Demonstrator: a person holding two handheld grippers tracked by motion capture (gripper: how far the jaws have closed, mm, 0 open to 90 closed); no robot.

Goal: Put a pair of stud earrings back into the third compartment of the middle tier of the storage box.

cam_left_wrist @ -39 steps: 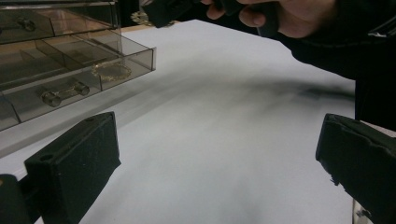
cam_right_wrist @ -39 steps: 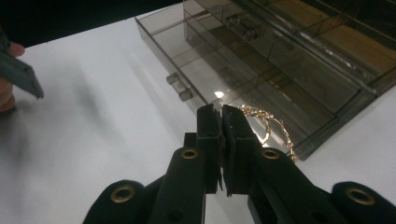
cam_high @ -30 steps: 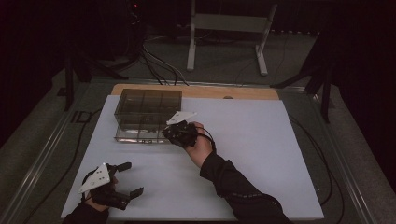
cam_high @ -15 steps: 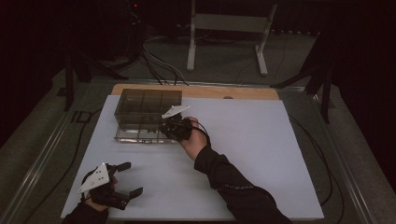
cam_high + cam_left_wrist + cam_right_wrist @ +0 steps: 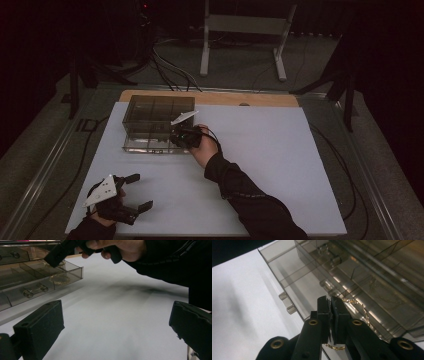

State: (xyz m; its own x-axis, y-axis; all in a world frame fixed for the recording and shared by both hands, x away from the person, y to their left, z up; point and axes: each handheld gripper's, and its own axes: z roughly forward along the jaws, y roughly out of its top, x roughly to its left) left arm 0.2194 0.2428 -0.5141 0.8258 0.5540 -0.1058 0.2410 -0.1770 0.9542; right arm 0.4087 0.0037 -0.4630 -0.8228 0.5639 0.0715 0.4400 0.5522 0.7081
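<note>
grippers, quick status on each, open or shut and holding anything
left gripper: open, holding nothing, low over the table.
right gripper: jaws shut on a gold chain, over the clear organizer box.

A dim lab or recording studio. A white-topped table (image 5: 280,165) stands among floor cables (image 5: 170,75) and a metal stand (image 5: 245,30)

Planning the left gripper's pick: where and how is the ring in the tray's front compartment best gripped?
Grip the ring across its band, coming straight down from above. It lies flat in an open-topped compartment of the smoky tray, whose walls block any approach from the side. The left gripper is open and free on the table; the right gripper is shut on a gold chain just beside.
</note>
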